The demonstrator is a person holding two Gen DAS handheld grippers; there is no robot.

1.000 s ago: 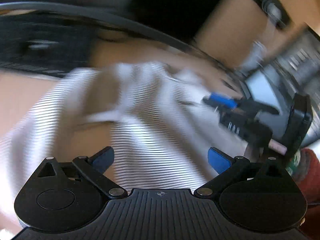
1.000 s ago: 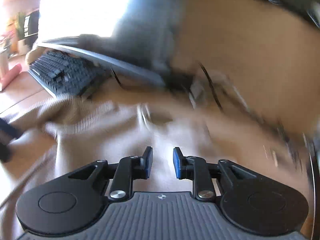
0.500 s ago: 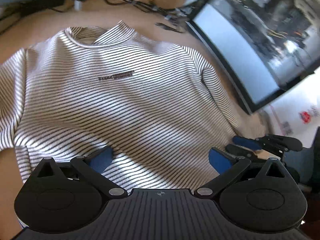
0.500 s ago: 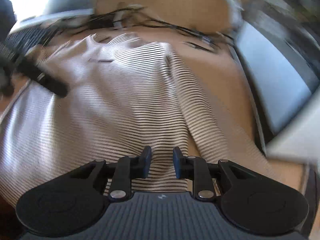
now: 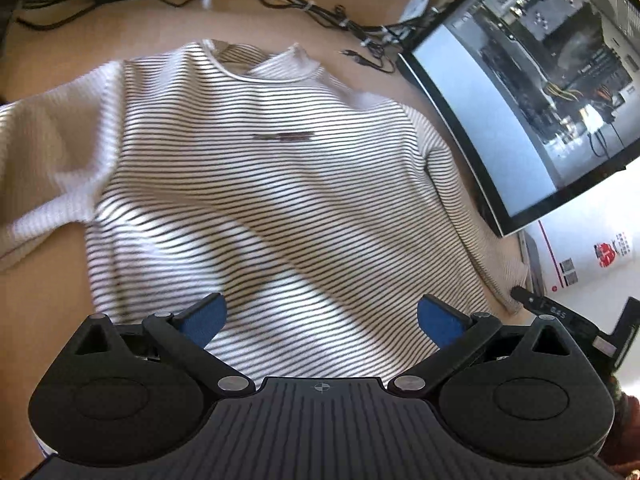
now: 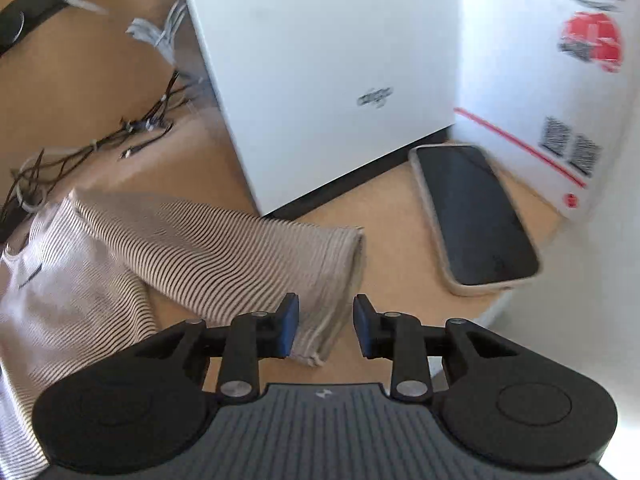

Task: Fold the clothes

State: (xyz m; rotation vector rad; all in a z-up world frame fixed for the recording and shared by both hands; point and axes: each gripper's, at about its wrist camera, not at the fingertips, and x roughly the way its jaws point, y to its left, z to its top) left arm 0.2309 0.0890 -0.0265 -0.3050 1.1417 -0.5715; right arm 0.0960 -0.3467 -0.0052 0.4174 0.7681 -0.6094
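Note:
A white long-sleeved shirt with thin black stripes (image 5: pixel 280 184) lies flat, front up, on the wooden desk (image 5: pixel 52 300), collar (image 5: pixel 260 66) at the far side. My left gripper (image 5: pixel 320 316) hovers over the shirt's near hem, wide open and holding nothing. In the right wrist view the shirt's right sleeve (image 6: pixel 224 248) stretches toward me, and its cuff (image 6: pixel 340 280) ends just ahead of my right gripper (image 6: pixel 326 322). That gripper stands open by a narrow gap with the cuff's edge under its left finger, not clamped. The right gripper (image 5: pixel 560 316) also shows at the sleeve's end in the left wrist view.
A computer case with a glass side (image 5: pixel 520 112) stands right of the shirt, its white panel (image 6: pixel 320 60) just beyond the cuff. A white printed box (image 6: pixel 560 80) and a phone (image 6: pixel 476 216) lie to the right. Loose cables (image 5: pixel 320 12) run behind the collar.
The right gripper has swung right, from over the shirt's body to the sleeve cuff near the phone. The left gripper has shifted a little over the hem and stays open.

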